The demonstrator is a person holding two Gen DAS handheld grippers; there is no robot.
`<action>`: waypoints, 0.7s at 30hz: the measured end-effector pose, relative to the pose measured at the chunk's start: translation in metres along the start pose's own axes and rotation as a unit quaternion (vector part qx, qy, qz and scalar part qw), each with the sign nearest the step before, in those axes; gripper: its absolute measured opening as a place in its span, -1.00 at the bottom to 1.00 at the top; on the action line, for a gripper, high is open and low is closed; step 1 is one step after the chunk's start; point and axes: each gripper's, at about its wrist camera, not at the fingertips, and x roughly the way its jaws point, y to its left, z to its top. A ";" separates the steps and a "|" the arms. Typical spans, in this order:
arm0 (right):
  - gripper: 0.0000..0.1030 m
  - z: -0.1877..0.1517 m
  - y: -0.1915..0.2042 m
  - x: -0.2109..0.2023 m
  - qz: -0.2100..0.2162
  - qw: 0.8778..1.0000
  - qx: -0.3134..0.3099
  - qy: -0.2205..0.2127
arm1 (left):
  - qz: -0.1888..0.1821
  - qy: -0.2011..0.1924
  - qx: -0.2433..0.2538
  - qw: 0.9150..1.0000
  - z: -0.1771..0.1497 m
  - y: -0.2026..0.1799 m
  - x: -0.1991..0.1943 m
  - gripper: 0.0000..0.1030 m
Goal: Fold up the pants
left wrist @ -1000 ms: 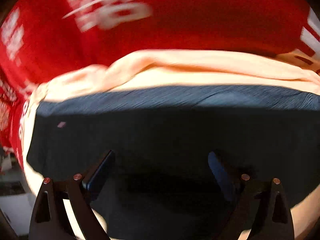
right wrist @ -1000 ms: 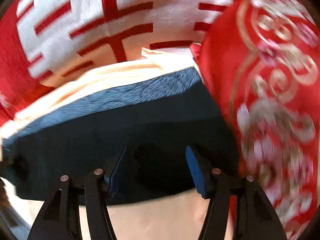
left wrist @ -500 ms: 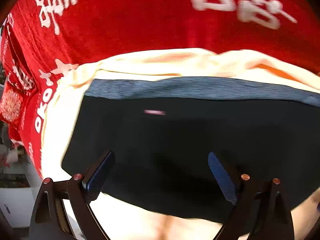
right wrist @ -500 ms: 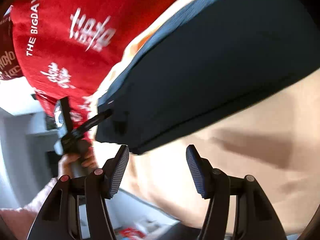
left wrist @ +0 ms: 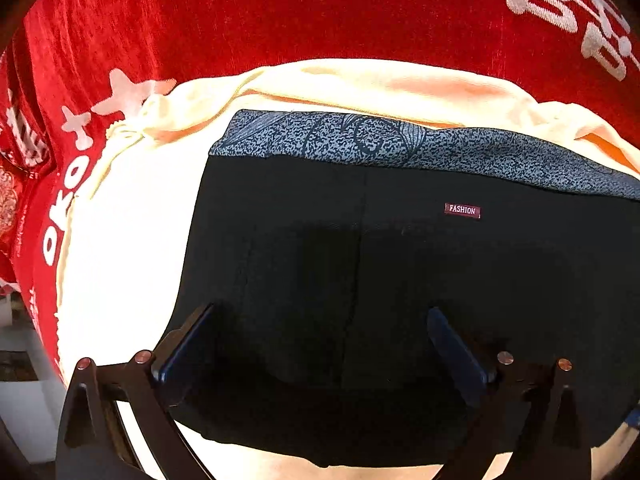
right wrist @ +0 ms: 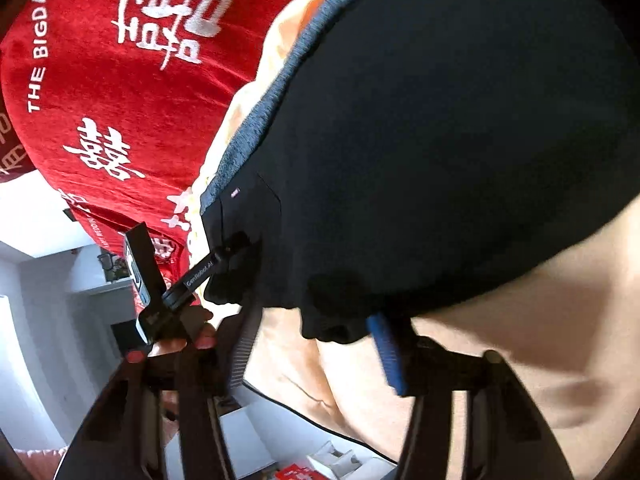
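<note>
Both grippers over folded black pants (left wrist: 360, 280): left gripper (left wrist: 320, 344) jaws spreading, released; right gripper (right wrist: 316, 356) jaws closing around the hem, not yet clamped

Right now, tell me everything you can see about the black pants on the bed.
The black pants lie folded into a flat, roughly rectangular stack on a cream sheet. The cloth looks soft and matte, with a blue-grey speckled waistband along the far edge, a centre seam and a small maroon FASHION label. The left gripper hovers over them, opening. The right gripper is closing at the near corner, with a bunched bit of fabric between its fingers.
</note>
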 end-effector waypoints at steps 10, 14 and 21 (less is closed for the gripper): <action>-0.82 -0.014 -0.001 -0.009 -0.081 0.996 -0.010 -0.027 | -0.013 -0.008 0.032 0.999 0.000 0.019 0.008 1.00; -0.83 -0.024 -0.026 -0.008 -0.066 0.996 0.054 -0.026 | -0.013 -0.009 0.034 0.999 -0.007 0.020 0.007 1.00; -0.11 -0.013 0.010 -0.059 -0.169 0.983 -0.076 -0.020 | -0.013 -0.019 0.072 0.997 0.000 -0.013 -0.027 1.00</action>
